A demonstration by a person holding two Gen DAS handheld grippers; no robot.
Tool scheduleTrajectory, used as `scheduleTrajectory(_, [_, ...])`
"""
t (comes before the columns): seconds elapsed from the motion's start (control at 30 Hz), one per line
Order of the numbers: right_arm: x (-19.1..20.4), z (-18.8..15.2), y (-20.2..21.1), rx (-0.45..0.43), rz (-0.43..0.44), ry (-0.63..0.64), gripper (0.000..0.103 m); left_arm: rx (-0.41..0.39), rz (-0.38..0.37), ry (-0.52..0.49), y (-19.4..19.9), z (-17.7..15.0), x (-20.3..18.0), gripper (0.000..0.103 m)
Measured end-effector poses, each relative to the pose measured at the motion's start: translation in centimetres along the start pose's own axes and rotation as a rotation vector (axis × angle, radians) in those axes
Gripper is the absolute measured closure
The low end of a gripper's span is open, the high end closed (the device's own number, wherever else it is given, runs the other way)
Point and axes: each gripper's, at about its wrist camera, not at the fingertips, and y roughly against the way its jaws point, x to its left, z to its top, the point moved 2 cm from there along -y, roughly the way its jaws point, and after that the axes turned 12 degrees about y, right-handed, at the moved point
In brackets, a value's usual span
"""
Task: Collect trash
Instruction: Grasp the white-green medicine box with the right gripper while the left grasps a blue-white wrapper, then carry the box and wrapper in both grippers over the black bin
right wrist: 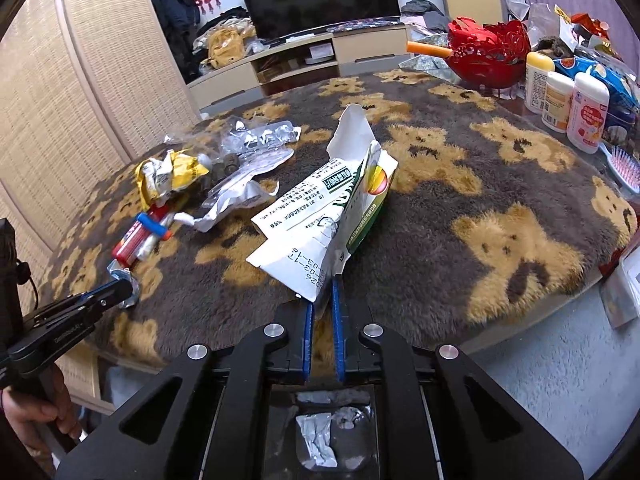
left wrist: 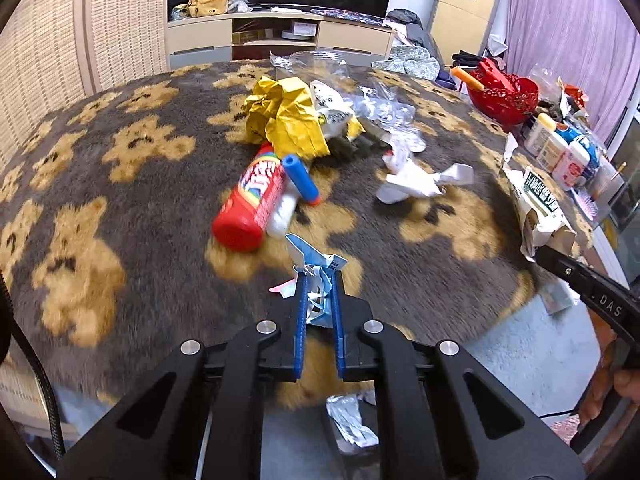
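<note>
Both grippers clamped on trash at the near edge of the table, above a bin.

The left gripper (left wrist: 320, 280) pinches a small blue-and-white wrapper (left wrist: 316, 264) between its blue pads, and the right gripper (right wrist: 323, 298) holds a flattened white-and-green carton (right wrist: 324, 216) by its lower corner. Each piece is lifted off the bear-print table cover (left wrist: 120, 184), probably so it can be carried to the bin (right wrist: 320, 436) seen under the grippers, where crumpled foil already lies. More trash waits further out on the cover: a red tube (left wrist: 250, 200), a blue cylinder (left wrist: 300, 178), yellow crumpled paper (left wrist: 288, 116), clear plastic and white scraps (left wrist: 416, 184). The red basket (right wrist: 492, 50) and bottles (right wrist: 586, 114) at the right edge look like keepers.
</note>
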Motion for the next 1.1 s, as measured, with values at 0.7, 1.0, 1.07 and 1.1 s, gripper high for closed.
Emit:
scheduleTrajectory(0.7, [2.1, -8.2, 9.9, 0.040, 0.126, 0.023, 0.093, 0.055, -0.047, 0.038, 8.5, -11.4, -2.3, 0.096])
scheduleTrajectory(1.0, [2.3, -14.1, 8.9, 0.179, 0.206, -0.014, 0.093, 0.128, -0.038, 0.020, 7.7, -17.2, -3.3, 0.096])
scheduleTrajectory(1.07, [2.3, -14.6, 8.4, 0.207, 0.226, -0.028, 0.093, 0.151, -0.039, 0.021, 7.1, -18.0, -3.4, 0.095])
scheduleTrajectory(1.1, [2.4, -14.9, 8.1, 0.224, 0.239, -0.036, 0.093, 0.166, -0.039, 0.021, 6.7, -18.6, -3.4, 0.095])
